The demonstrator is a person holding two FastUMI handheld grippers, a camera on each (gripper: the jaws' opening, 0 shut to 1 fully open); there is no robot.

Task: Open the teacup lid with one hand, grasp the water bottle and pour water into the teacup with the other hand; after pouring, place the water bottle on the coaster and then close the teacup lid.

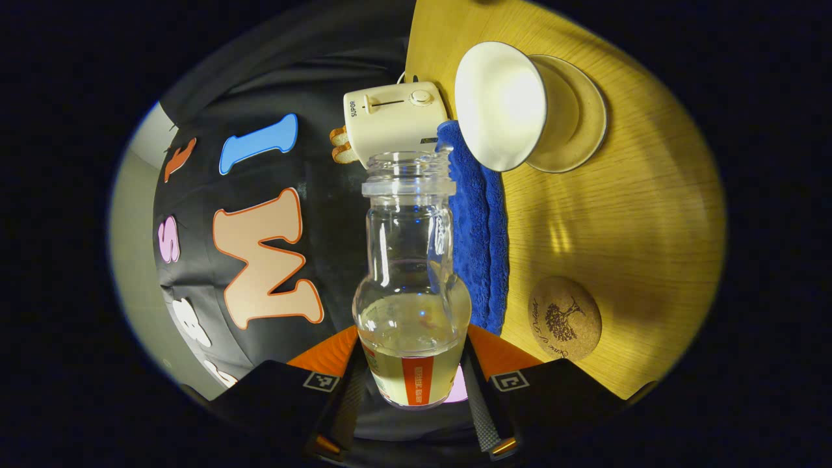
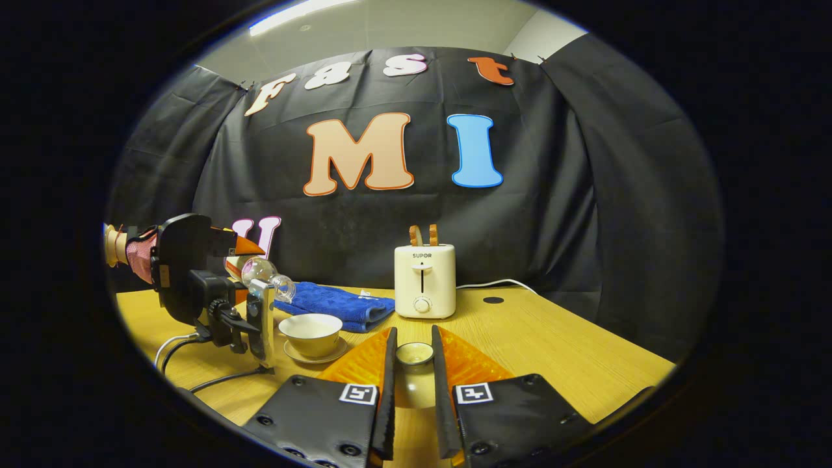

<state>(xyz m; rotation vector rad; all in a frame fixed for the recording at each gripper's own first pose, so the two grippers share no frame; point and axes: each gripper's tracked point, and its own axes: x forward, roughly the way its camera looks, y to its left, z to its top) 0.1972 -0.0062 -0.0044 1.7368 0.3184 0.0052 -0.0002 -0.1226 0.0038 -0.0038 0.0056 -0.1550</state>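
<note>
Left gripper [image 1: 416,390]: jaws clamped on clear glass water bottle [image 1: 412,286], tipped sideways, mouth toward open white teacup [image 1: 500,104] on saucer [image 1: 575,114]. Right gripper [image 2: 413,380]: jaws clamped on round lid [image 2: 415,353]. Cork coaster [image 1: 564,318] bare on wood-grain counter [image 1: 650,214], beside plush blue towel [image 1: 478,247].

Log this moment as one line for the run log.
left gripper: shut on water bottle, tipped toward teacup | right gripper: shut on teacup lid | coaster: bare

One water bottle [image 1: 412,286], one teacup [image 1: 500,104], one lid [image 2: 415,353] — one coaster [image 1: 564,318], one toaster [image 2: 425,281].
</note>
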